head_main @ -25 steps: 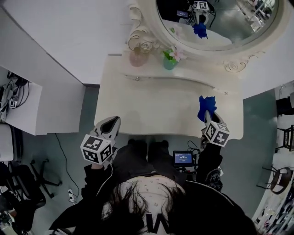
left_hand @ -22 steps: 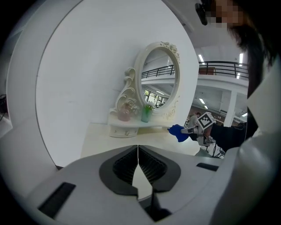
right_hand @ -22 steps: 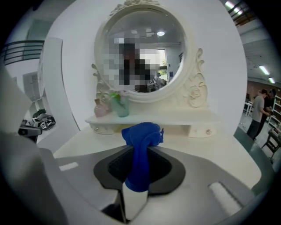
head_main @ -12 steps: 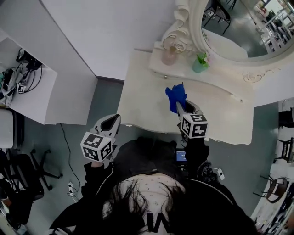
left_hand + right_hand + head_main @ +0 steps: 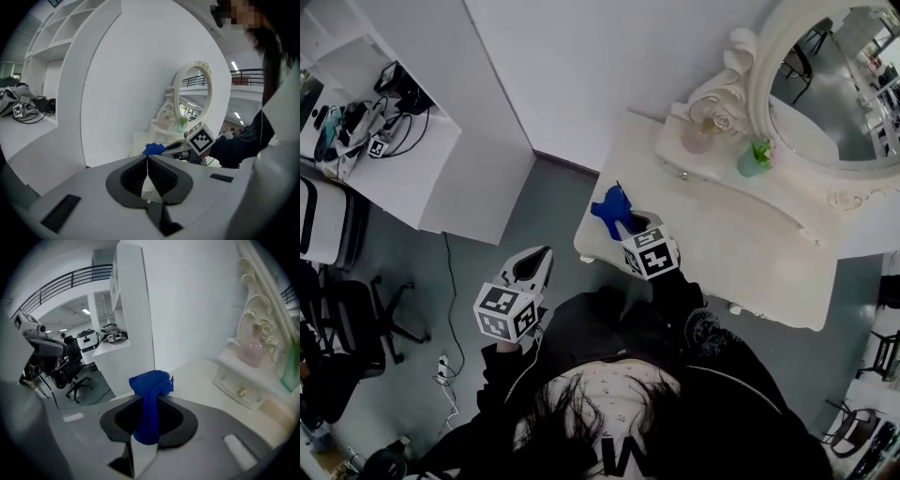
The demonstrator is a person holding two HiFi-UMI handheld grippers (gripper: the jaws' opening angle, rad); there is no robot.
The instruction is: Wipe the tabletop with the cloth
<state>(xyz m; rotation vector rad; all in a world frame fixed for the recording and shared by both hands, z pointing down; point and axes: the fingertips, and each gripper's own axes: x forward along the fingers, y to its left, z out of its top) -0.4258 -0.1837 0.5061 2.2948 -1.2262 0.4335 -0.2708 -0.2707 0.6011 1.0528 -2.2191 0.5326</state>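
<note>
One cloth point(image 5: 150, 394), blue, was found clamped between the jaws of the right gripper point(image 5: 630, 223). It was bunched into a wad beyond the tips, with a strip drawn down between them. The wad was held at the left end of the bench point(image 5: 741, 244), close to its near corner. Whether it pressed on the surface or sat just above it could not be determined.

From the jaws, nearly all of the bench top lay ahead and to the right, its long axis running off to the person's right below the mirror point(image 5: 825, 84). It is judged that a wiping stroke from this point would have to be carried rightward along that axis.

The left gripper point(image 5: 534, 264) was held off the bench, over the floor to its left and well apart from the cloth. Its jaws were pressed together with nothing between them. The right hand was thus the nearer, and the only one engaged.

Counted:
- one cloth
- two grippers
- one bench
- one mirror
- one pink bottle point(image 5: 697, 137) and one green pot point(image 5: 754, 159), both on the raised shelf at the back, well apart from the cloth
</note>
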